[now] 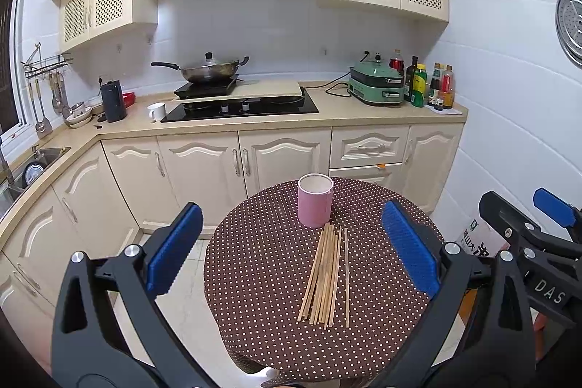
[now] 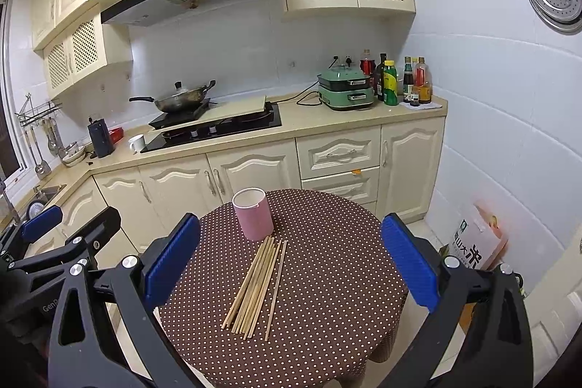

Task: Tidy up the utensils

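- One pink cup [image 1: 315, 205] stands upright on the round bench [image 1: 254, 297], which wears a brown cloth with white dots; the cup sits toward the bench's far edge.
- A bunch of wooden chopsticks [image 1: 325, 275] lies flat on the cloth, on the near side of the pink cup, their far tips just beside its base. Roughly ten sticks; they overlap, so an exact count cannot be told.
- One chopstick lies a little apart from the bunch, on the side away from the sink [image 1: 40, 159].
- Two grippers are in view, both held above the near edge of the bench, neither touching anything.
- The left gripper [image 1: 291, 253] has its two blue-padded fingers [image 1: 174, 253] spread wide and released; in its own view the chopsticks and the pink cup lie between the fingers, ahead of them and lower down.
- The right gripper [image 2: 291, 260] is likewise spread wide and holds nothing; in its view the bunch of chopsticks [image 2: 254, 286] lies between its fingers [image 2: 409, 264], nearer the left one, with the pink cup [image 2: 253, 214] beyond.
- Behind the pink cup runs a kitchen counter with one wok [image 1: 209, 70], one white mug [image 1: 157, 111] and one green appliance [image 1: 376, 84].
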Demonstrator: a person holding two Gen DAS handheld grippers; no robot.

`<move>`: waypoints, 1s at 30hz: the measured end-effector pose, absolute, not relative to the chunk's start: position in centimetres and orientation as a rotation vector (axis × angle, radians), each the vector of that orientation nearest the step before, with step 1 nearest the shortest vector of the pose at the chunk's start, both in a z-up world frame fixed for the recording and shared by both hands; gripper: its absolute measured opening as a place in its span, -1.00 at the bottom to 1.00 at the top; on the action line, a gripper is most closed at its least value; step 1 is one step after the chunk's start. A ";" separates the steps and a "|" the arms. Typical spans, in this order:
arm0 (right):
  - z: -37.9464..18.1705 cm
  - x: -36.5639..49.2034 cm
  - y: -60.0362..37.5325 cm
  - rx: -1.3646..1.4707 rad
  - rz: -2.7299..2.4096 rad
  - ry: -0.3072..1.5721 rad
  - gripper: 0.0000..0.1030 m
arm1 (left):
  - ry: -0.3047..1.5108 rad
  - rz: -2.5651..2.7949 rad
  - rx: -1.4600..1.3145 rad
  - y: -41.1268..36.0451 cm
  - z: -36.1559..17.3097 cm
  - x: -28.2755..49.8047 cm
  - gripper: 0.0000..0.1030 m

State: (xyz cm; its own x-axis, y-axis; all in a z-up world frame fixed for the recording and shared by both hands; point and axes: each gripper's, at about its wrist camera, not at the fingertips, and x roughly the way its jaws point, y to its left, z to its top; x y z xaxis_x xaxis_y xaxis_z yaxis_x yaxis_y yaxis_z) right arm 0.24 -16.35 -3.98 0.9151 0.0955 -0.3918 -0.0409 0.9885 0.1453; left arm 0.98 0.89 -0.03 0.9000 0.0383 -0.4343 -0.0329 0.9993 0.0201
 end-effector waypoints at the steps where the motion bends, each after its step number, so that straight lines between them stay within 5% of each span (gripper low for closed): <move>1: -4.0 0.2 -16.3 0.135 0.071 0.408 0.86 | 0.449 0.037 0.012 0.9 -0.1 0.9 0.88; 30: -3.6 -0.1 -16.3 0.150 0.086 0.407 0.86 | 0.444 0.024 0.000 1.2 0.3 0.2 0.88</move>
State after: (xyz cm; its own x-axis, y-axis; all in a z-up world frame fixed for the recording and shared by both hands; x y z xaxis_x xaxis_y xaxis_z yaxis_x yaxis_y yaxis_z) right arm -0.08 -16.28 -3.63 0.9148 0.1129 -0.3878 -0.0529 0.9853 0.1621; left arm 0.21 1.21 0.33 0.9027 0.0232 -0.4297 -0.0233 0.9997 0.0051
